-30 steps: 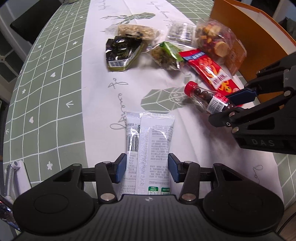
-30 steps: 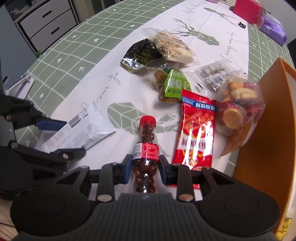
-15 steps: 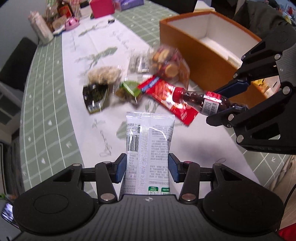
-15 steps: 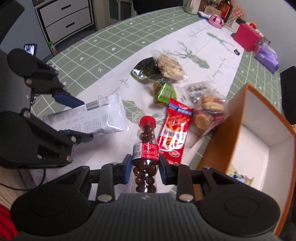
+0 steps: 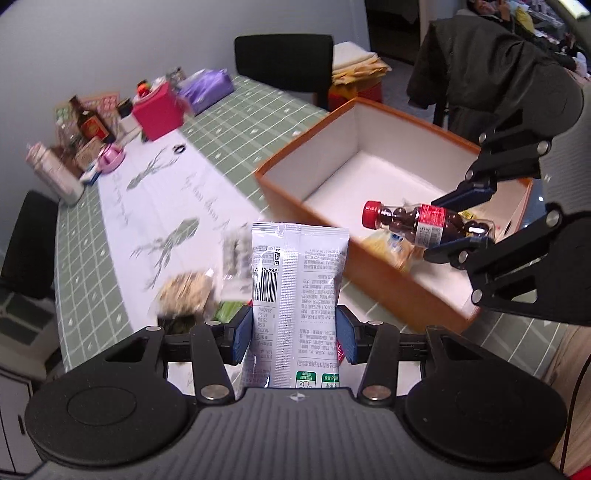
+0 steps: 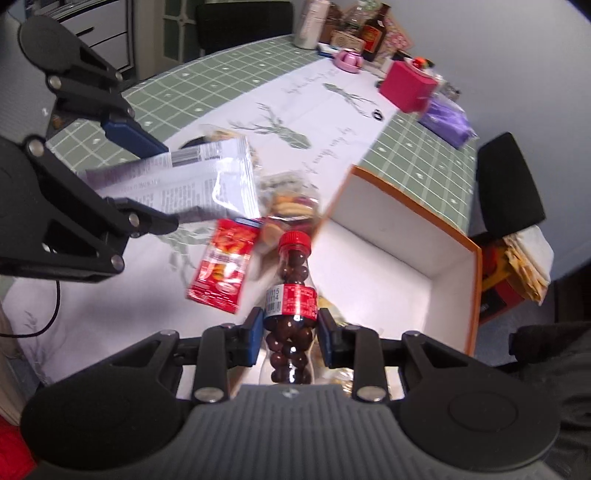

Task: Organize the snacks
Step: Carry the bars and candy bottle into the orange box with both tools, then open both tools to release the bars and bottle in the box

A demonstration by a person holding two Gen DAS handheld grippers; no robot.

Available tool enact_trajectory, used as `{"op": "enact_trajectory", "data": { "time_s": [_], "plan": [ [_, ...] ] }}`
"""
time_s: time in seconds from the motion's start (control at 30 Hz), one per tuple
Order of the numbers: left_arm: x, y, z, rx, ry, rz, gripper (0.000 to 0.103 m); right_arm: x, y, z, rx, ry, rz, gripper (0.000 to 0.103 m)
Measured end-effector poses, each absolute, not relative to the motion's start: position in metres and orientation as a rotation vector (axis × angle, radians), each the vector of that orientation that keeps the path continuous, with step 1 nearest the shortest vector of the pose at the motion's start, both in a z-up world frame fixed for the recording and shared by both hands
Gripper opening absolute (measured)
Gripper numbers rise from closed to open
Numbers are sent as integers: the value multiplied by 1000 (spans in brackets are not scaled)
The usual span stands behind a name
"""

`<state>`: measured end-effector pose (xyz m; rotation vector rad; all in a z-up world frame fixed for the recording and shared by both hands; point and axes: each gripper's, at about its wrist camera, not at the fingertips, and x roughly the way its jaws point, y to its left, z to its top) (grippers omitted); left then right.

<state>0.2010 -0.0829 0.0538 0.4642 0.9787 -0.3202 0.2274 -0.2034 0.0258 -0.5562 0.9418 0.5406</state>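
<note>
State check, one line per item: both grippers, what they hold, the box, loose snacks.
left gripper: shut on white packet
white packet: held upright, off the table
right gripper: shut on candy bottle
candy bottle: red cap on, held above the box edge
orange box: open, a few items inside
red snack packet: flat on the table, sealed
cookie bag: on the table beside the box

A plain pale wall (image 5: 110, 44) stands behind the bench (image 5: 92, 229), which wears a green grid-patterned cloth with a white runner. Black chairs (image 5: 284, 59) ring it; one carries a dark coat (image 5: 487, 74). White drawers (image 6: 99, 33) sit off to the side.
</note>
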Motion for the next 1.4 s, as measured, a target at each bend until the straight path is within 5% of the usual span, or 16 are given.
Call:
{"op": "enact_trajectory", "data": {
  "time_s": [0.67,1.23,1.4],
  "plan": [
    [272,-199,14,518,1009,-465,54,275,-298,-29,-422,1060,423,29],
    [308,-210,-54,569,1086,-431,55,303,-298,-76,-383,1167,432,29],
    [309,-209,-58,583,1074,-439,62,303,-295,-77,-360,1180,440,29]
  ]
}}
